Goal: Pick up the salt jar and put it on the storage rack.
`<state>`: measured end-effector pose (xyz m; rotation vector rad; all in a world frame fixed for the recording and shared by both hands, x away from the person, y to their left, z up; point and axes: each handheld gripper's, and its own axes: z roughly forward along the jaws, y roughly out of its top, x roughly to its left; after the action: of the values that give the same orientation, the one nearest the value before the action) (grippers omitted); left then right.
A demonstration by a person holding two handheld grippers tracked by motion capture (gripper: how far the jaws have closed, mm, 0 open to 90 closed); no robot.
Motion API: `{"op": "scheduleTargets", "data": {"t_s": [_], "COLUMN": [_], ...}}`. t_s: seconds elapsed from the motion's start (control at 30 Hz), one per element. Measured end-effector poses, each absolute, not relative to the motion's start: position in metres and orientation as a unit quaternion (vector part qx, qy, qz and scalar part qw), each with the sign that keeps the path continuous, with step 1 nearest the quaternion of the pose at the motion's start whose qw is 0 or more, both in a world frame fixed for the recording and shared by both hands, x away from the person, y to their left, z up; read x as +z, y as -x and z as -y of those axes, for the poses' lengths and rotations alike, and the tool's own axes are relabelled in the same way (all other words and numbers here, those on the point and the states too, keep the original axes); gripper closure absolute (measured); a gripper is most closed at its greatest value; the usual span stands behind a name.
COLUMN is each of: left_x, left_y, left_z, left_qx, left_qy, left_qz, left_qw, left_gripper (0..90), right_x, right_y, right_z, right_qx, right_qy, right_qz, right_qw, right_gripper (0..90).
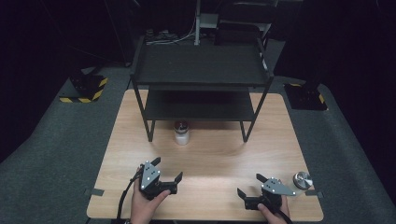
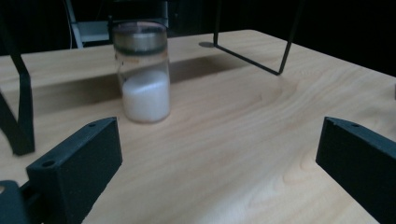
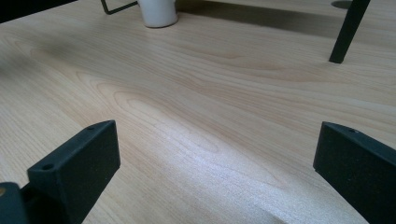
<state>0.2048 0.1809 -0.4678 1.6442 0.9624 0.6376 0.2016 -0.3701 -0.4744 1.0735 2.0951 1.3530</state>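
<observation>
A small glass jar (image 1: pixel 181 133), half full of white powder, stands upright on the wooden table (image 1: pixel 215 158) just in front of the black rack (image 1: pixel 201 65). In the left gripper view the jar (image 2: pixel 144 79) is ahead and a little left of the wide-apart jaws. My left gripper (image 1: pixel 167 169) is open and empty near the front left, held in a hand. My right gripper (image 1: pixel 250 185) is also open and empty at the front right. A round silver lid (image 1: pixel 302 179) lies just right of it. In the right gripper view the jar's base (image 3: pixel 159 11) sits far off at the top.
The black two-shelf rack stands across the back half of the table, its legs (image 2: pixel 18 107) (image 3: pixel 348 30) resting on the wood. Bare table lies between the grippers and the jar. Grey carpet (image 1: pixel 60 154) surrounds the table, and yellow-black striped blocks (image 1: pixel 86 91) sit at the far left.
</observation>
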Motion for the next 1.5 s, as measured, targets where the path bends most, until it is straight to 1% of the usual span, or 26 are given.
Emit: {"op": "scheduleTargets", "data": {"t_s": [0.1,0.2,0.5,0.63,0.67,0.73,0.9,1.03,1.17,1.23,1.33,1.4,1.5], "left_x": [-0.466,-0.465,-0.472,-0.477,-0.477,-0.478,-0.481,-0.485,-0.488,-0.491,-0.492,-0.493,-0.494], "left_y": [-0.215,-0.23,-0.26,-0.283,-0.283,-0.295,-0.311,-0.322,-0.331,-0.335,-0.337,-0.338,-0.342], "left_z": [-0.175,-0.162,-0.147,-0.141,-0.141,-0.14,-0.132,-0.128,-0.125,-0.126,-0.127,-0.126,-0.123], "left_qx": [0.268,0.283,0.3,0.3,0.3,0.291,0.292,0.29,0.289,0.287,0.287,0.291,0.297], "left_qy": [-0.691,-0.691,-0.683,-0.677,-0.677,-0.679,-0.678,-0.668,-0.666,-0.664,-0.659,-0.655,-0.652], "left_qz": [-0.404,-0.405,-0.422,-0.438,-0.438,-0.444,-0.459,-0.475,-0.485,-0.489,-0.491,-0.491,-0.492], "left_qw": [0.536,0.528,0.516,0.509,0.509,0.507,0.494,0.494,0.486,0.488,0.491,0.495,0.494], "left_gripper": [0.6,0.6,0.6,0.6,0.6,0.6,0.9,1.8,4.4,7.7,9.8,14.8,19.5], "right_x": [-0.474,-0.475,-0.475,-0.475,-0.475,-0.475,-0.476,-0.476,-0.476,-0.476,-0.476,-0.477,-0.476], "right_y": [-0.202,-0.202,-0.202,-0.202,-0.202,-0.201,-0.201,-0.201,-0.2,-0.2,-0.2,-0.2,-0.2], "right_z": [0.37,0.372,0.371,0.372,0.372,0.372,0.371,0.372,0.372,0.372,0.372,0.372,0.371], "right_qx": [0.487,0.49,0.49,0.492,0.492,0.492,0.493,0.494,0.496,0.495,0.495,0.496,0.495], "right_qy": [-0.386,-0.389,-0.387,-0.387,-0.387,-0.387,-0.387,-0.388,-0.39,-0.39,-0.39,-0.392,-0.397], "right_qz": [-0.755,-0.752,-0.753,-0.752,-0.752,-0.752,-0.751,-0.75,-0.748,-0.748,-0.748,-0.746,-0.744], "right_qw": [0.21,0.208,0.209,0.208,0.208,0.208,0.208,0.207,0.207,0.207,0.208,0.208,0.208], "right_gripper": [0.1,0.1,0.1,0.1,0.1,0.1,0.1,0.1,0.1,0.1,0.1,0.1,0.1]}}
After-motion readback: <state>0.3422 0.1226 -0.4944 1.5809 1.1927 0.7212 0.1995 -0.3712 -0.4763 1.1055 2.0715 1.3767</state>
